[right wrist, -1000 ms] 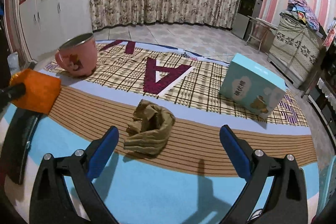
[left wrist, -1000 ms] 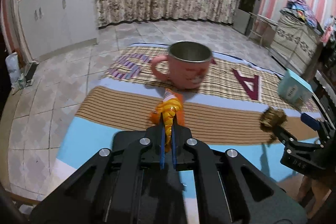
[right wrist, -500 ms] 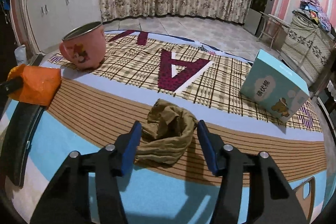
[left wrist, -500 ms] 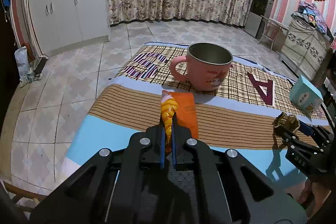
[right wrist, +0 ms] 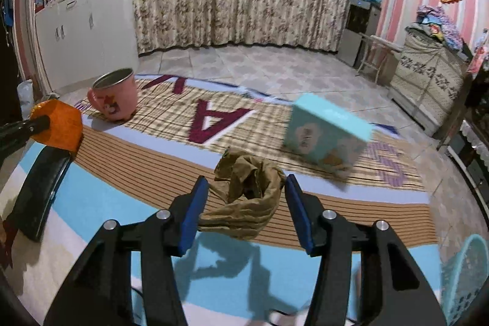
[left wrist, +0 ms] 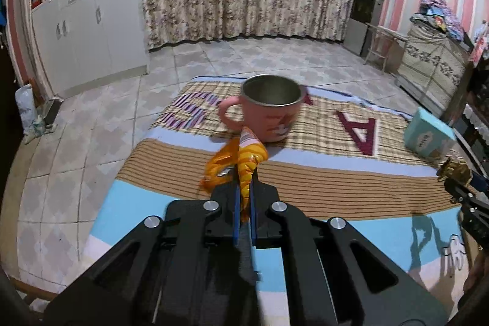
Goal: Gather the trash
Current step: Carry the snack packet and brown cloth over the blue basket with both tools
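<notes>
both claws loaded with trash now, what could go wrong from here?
1. The right claw holds the crumpled brown paper by loose folds only; it may slip out.
2. The left claw pinches just an edge of the orange wrapper, which flops forward near the pink mug; a swing could knock the mug.
3. The teal box sits just behind the paper.

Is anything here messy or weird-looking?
Yes, two bits of trash. A crumpled brown paper wad sits scrunched between the right gripper fingers, and a twisted orange snack wrapper is pinched in the left gripper. The pink mug stands upright, and nothing looks spilled.
</notes>
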A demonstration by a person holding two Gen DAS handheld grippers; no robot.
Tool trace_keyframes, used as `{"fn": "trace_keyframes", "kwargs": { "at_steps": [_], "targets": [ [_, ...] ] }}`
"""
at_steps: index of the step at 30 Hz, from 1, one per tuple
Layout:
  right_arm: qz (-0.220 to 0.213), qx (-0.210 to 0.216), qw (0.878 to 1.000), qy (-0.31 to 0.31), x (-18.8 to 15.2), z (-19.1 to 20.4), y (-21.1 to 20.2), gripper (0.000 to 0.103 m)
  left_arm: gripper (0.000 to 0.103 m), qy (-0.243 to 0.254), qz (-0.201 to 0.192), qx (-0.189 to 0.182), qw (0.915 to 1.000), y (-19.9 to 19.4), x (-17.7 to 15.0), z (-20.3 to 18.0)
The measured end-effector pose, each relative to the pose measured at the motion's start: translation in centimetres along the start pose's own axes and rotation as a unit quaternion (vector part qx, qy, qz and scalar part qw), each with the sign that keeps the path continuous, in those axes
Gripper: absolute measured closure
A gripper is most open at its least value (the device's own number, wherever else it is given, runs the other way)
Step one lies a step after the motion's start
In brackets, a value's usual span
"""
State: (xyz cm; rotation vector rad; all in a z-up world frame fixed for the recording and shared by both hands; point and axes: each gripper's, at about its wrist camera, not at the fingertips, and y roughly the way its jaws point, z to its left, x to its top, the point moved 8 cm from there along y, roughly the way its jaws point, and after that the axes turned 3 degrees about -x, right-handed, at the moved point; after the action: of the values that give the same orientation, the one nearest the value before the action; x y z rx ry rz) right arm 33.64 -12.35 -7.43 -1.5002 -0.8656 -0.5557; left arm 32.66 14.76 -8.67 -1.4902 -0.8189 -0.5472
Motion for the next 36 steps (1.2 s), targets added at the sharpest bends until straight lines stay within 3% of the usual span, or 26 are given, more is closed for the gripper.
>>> {"fn": "trace_keyframes", "kwargs": {
  "at_steps": [8, 17, 21, 29, 36],
  "targets": [
    [-0.022, -0.037, 0.999, 0.019, -0.6, -7.1, -4.3, 0.051, 0.1, 0.036, -0.009, -0.035, 0.9987, -1.8, 0.3, -5.4],
    [-0.022, -0.07, 0.996, 0.05, -3.5, -14.6, -8.1, 0.051, 0.1, 0.11, -0.007, -0.064, 0.9919, -3.9, -2.4, -14.1],
    [-0.023, -0.086, 0.993, 0.073, -5.0, -18.1, -10.2, 0.051, 0.1, 0.112, -0.006, -0.088, 0.9898, -5.0, -3.2, -17.3],
    [-0.025, -0.123, 0.984, 0.125, -8.2, -25.1, -14.2, 0.051, 0.1, 0.14, 0.008, -0.139, 0.9802, -7.5, -6.0, -24.3],
    [-0.021, -0.156, 0.977, 0.144, -10.8, -30.2, -16.0, 0.051, 0.1, 0.157, 0.009, -0.188, 0.9696, -10.0, -6.1, -30.3]
  ]
}}
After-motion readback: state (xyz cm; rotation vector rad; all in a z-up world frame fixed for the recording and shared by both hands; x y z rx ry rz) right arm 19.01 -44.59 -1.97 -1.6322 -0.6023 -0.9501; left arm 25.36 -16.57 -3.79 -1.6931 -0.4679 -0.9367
